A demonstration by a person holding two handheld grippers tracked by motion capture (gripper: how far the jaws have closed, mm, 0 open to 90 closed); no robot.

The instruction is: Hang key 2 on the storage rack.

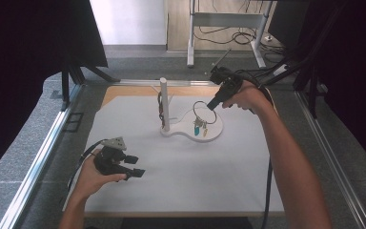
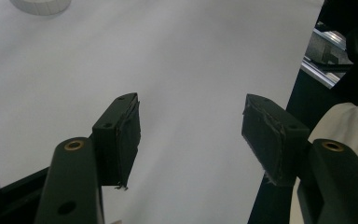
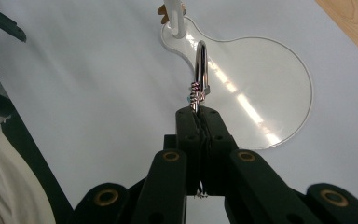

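White table (image 1: 181, 176); R tool (image 3: 199, 112) clamping key ring (image 3: 201, 65), charms prob

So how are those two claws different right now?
The left claw is open with nothing between its jaws, while the right claw is shut on a key ring. The left claw sits low near the table's front edge; the right claw reaches farther out, over the white stand base. Both are black and hand-held.

A polished, shiny metal ring (image 3: 201, 65) glints above a glossy white plastic base (image 3: 265, 88). At its 12 o'clock stands a smooth white post (image 1: 164, 102). The table sheet (image 1: 181, 176) looks matt white; the jaws, matt black.
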